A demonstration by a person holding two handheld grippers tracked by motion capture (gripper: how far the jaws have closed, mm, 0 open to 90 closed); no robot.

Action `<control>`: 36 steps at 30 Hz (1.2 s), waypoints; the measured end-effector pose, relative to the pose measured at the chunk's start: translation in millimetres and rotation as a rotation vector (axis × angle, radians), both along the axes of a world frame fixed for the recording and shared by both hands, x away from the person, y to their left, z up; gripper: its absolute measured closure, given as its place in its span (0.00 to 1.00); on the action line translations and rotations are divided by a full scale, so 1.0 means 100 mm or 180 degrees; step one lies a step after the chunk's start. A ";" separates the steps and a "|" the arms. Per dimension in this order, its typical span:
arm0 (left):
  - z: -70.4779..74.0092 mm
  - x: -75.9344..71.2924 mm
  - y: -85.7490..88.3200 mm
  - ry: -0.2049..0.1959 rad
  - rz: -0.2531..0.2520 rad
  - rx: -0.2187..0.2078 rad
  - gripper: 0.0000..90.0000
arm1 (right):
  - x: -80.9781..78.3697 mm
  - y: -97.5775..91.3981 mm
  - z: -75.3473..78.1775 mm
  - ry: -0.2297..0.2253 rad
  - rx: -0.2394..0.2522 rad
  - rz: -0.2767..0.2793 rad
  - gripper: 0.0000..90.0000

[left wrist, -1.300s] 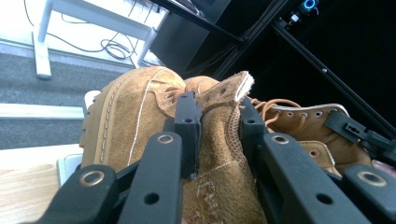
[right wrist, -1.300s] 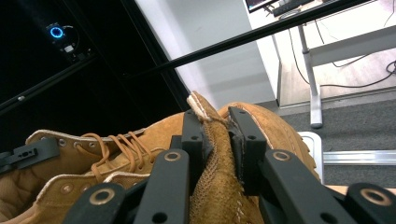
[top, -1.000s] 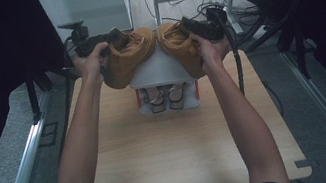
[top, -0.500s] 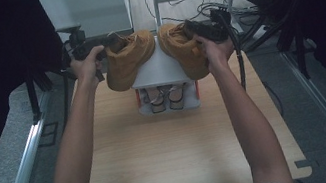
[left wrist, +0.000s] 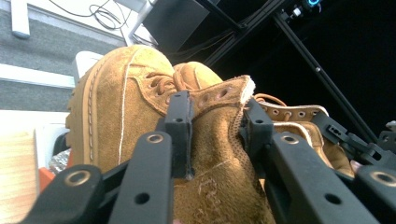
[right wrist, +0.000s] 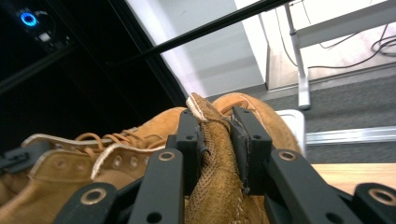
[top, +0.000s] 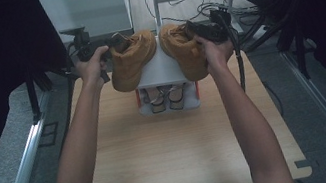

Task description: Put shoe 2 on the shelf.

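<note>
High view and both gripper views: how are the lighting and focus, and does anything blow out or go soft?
High view: dim and evenly lit, dark curtains at both sides, table and boots readable. Left gripper view: left boot sharp, floor at the top left bright and washed out, the right side black. Right gripper view: right boot sharp between the jaws, white shelf and floor at the top right glare, the left side dark.

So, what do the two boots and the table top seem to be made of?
Left boot and right boot: tan suede or nubuck, it seems. The surface is matte and napped, with pale stitching, punched eyelets and scuff marks. Table top: light wood, probably plywood or laminate, with a smooth finish, faint straight grain and clean-cut edges. Real veneer or printed pattern, I cannot tell.
</note>
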State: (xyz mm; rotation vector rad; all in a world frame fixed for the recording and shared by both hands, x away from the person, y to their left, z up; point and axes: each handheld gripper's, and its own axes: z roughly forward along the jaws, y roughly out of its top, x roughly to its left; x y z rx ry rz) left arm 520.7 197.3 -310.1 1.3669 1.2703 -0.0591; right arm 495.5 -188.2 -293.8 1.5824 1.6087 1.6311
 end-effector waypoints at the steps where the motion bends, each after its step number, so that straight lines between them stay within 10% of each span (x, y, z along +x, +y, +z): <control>1: 0.01 0.00 0.00 -0.0018 -0.0004 0.0037 0.76 | 0.00 -0.01 0.00 -0.0007 -0.0039 -0.0001 0.81; 16: 0.19 -0.08 -0.03 -0.0348 -0.0088 0.0462 0.50 | -0.09 -0.08 0.08 -0.0289 -0.0440 0.0223 0.57; 25: 0.39 -0.37 0.11 -0.0661 -0.0079 0.0670 0.53 | -0.29 -0.19 0.20 -0.0401 -0.0457 0.0316 0.58; 36: 0.36 -0.68 0.36 -0.0701 0.0090 0.0900 0.73 | -0.60 -0.44 0.09 -0.0400 -0.0640 0.0301 0.71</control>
